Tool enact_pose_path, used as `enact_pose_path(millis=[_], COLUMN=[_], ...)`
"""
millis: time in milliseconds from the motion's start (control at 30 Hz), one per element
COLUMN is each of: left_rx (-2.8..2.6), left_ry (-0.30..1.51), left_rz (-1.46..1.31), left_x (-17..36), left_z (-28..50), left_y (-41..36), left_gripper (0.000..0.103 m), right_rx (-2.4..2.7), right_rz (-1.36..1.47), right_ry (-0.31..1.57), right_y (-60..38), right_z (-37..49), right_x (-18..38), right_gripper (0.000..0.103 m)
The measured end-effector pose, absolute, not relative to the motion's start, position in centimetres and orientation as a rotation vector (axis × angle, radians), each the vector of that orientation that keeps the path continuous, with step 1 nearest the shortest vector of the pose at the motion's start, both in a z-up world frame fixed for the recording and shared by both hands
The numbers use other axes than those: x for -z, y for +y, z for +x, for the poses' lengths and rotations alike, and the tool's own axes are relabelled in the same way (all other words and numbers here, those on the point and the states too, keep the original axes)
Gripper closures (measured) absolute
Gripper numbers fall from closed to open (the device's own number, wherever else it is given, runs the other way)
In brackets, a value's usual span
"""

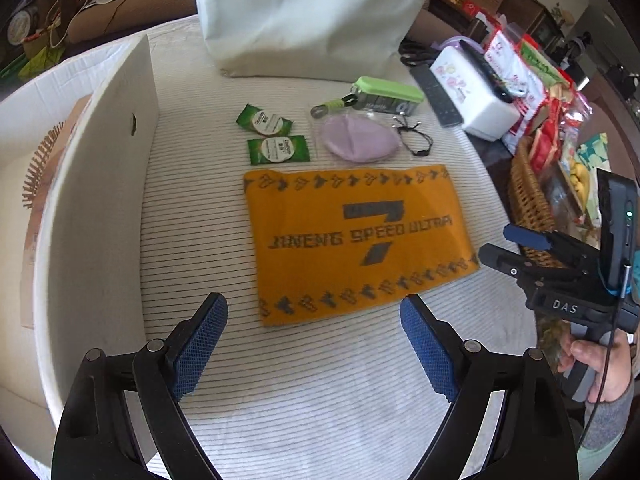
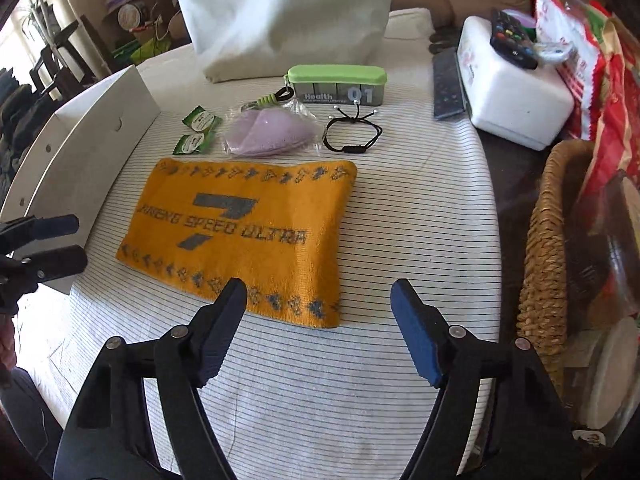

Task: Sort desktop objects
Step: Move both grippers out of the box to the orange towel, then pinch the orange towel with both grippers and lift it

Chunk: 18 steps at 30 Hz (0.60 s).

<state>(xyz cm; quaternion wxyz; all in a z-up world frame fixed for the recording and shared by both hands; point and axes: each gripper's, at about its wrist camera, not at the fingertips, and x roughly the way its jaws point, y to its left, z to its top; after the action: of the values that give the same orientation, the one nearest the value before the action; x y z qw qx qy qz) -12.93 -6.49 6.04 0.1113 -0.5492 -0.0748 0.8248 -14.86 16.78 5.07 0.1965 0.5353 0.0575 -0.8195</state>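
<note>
Under the left wrist camera, the left tongs (image 1: 314, 344) stand wide apart with nothing between their blue pads, over a bench covered by a striped cloth (image 1: 192, 216). An orange knitted cloth (image 1: 356, 236) with dark lettering lies flat just beyond the fingertips. Farther off sit two green sachets (image 1: 272, 136), a lilac pad in a clear wrapper (image 1: 358, 140), a black cord bracelet (image 1: 416, 140) and a green-lidded pill case (image 1: 384, 96). A white open box (image 1: 108, 184) stands along the left edge, and a white tote bag (image 1: 308, 20) stands at the back. At the right, a hand (image 1: 600, 356) holds the right tongs (image 1: 508, 246), whose fingers point toward the orange cloth's corner; from this side I cannot tell their gap.

Under the right wrist camera, the right tongs (image 2: 320, 324) are open and empty, the left finger over the orange knitted cloth's (image 2: 240, 236) near edge, the right over bare striped cloth. Beyond lie the sachets (image 2: 198, 132), the lilac pad (image 2: 268, 134), the bracelet (image 2: 352, 134) and the pill case (image 2: 340, 84). A wicker basket (image 2: 548, 248) sits at the right, a white tissue box (image 2: 516, 96) beyond it. The left tongs (image 2: 52, 244) show at the left edge, beside the white box (image 2: 92, 152).
</note>
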Motion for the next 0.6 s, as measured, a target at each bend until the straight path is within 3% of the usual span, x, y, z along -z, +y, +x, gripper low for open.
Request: enact_pose_path(millis=[233, 367, 533, 567, 600], left_rx=[-2.457, -2.422, -2.43, -2.444, -2.453], left_ry=[-0.156, -0.204, -0.137, -0.123, -0.121], left_rz=[-1.713, -1.744, -1.745, -1.741, -1.73], left_x=[-2.7, -1.5, -1.6, -1.7, -1.9], left_z=[-14.8, -15.2, -15.4, -15.4, -15.4], left_y=[-5.9, -6.3, -5.7, -5.6, -5.6], left_gripper=[0.013, 0.019, 0.026, 0.037, 0.061], right_rx=[2.298, 2.278, 2.281, 2.279, 2.27], right_rz=[1.528, 1.54, 1.535, 1.531, 1.527], right_ry=[0.073, 0.073, 0.099, 0.094, 0.083], right_y=[17.4, 17.2, 16.7, 16.6, 16.6], right_z=[-16.2, -16.4, -16.2, -16.2, -16.2], right_x=[-2.4, -1.5, -1.0, -1.1, -1.1], right_gripper=[0.036, 0.047, 0.053, 0.066, 0.075])
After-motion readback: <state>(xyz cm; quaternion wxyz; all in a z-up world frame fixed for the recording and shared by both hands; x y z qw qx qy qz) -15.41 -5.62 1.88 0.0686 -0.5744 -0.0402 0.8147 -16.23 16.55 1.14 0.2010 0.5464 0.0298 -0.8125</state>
